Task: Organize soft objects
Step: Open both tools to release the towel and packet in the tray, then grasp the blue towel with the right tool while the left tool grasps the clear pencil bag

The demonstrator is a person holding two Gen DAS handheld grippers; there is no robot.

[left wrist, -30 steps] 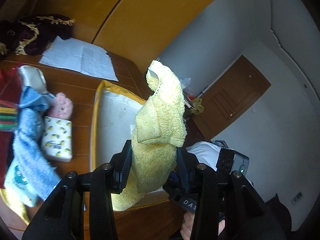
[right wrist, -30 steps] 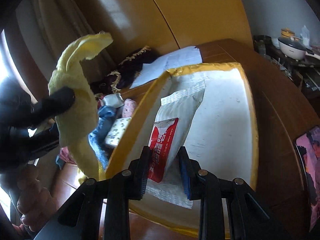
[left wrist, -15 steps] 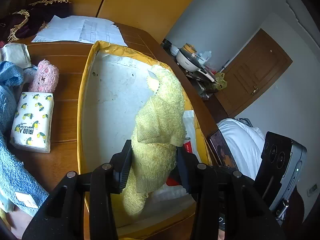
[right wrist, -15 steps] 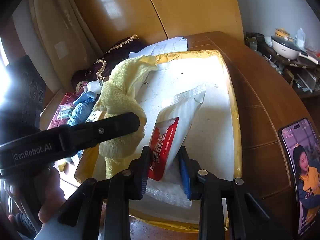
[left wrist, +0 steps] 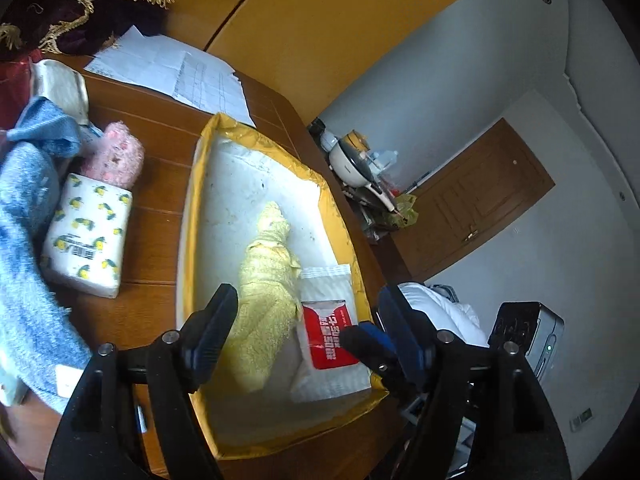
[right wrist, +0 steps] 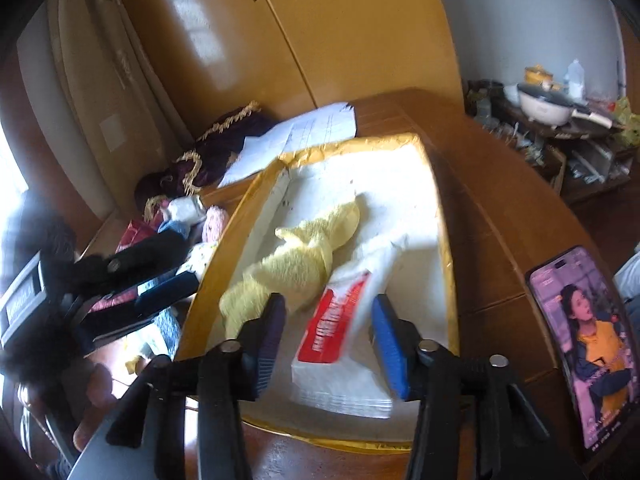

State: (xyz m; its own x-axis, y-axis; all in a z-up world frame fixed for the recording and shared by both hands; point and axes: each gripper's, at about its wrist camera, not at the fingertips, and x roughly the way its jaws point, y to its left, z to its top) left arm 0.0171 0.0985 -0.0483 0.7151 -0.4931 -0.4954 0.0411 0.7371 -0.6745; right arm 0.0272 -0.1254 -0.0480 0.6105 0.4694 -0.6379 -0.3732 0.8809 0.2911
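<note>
A yellow towel (left wrist: 268, 280) (right wrist: 300, 264) lies crumpled inside the yellow-rimmed white tray (left wrist: 192, 216) (right wrist: 444, 224). Beside it on the right lies a white packet with a red label (left wrist: 328, 332) (right wrist: 336, 336). My left gripper (left wrist: 308, 328) stands open above the near end of the tray, nothing between its fingers. My right gripper (right wrist: 328, 332) is open too, its fingers on either side of the packet and apart from it. The right gripper's blue pad (left wrist: 368, 344) shows in the left wrist view.
On the wooden table (left wrist: 160, 184) left of the tray lie a lemon-print tissue pack (left wrist: 88, 236), a pink plush (left wrist: 116, 156), a blue towel (left wrist: 28, 208), papers (left wrist: 176, 72) and a dark fringed cloth (left wrist: 80, 12). A phone (right wrist: 584, 340) lies to the right. A hand (right wrist: 96, 392) holds the left gripper.
Both grippers have opened. The yellow towel dropped from the left gripper into the tray, and the packet left the right gripper and lies flat beside it.
</note>
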